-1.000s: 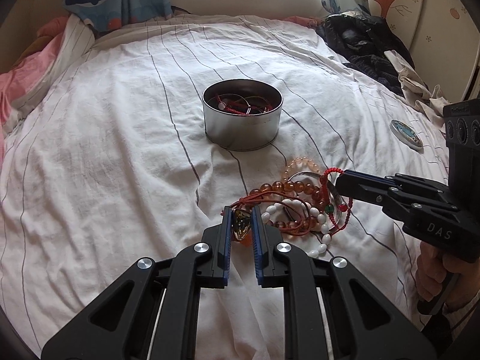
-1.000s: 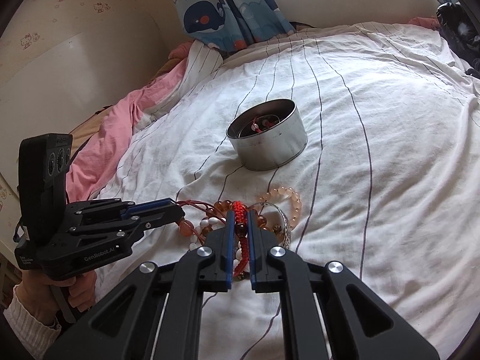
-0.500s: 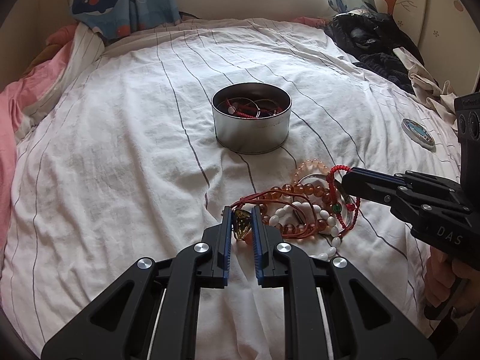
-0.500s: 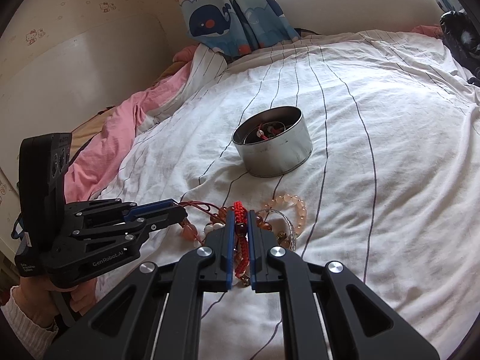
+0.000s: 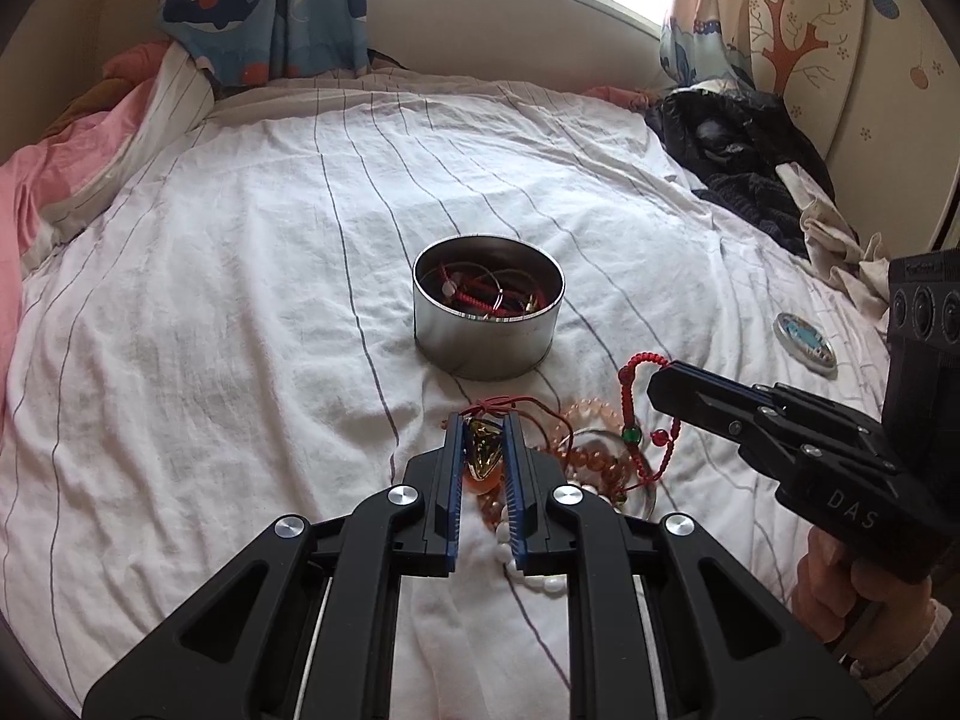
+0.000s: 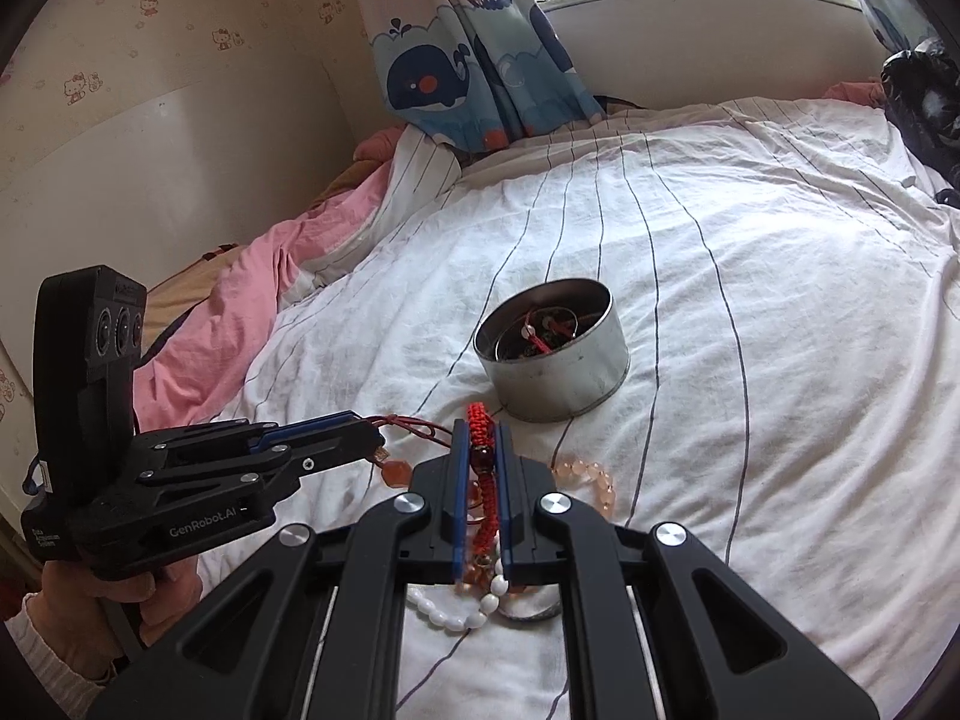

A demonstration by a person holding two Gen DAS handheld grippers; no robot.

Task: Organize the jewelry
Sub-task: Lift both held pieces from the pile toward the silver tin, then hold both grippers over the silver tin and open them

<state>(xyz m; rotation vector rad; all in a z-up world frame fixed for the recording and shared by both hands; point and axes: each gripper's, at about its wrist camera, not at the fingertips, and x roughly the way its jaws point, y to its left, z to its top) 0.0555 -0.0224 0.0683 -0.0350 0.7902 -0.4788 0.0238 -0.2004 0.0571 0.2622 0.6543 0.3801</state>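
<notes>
Red bracelet lifted off pile; right jaws clamp it, left jaws clamp gold pendant.

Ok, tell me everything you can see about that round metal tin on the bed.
The round tin is a short, open-topped cylinder of dull silvery metal with no lid on it. It stands upright on the white striped bedsheet, beyond the loose pile of beaded bracelets. Inside lie tangled red cords, thin metal rings and a few beads. Neither gripper touches it; only the sheet under it does.
</notes>
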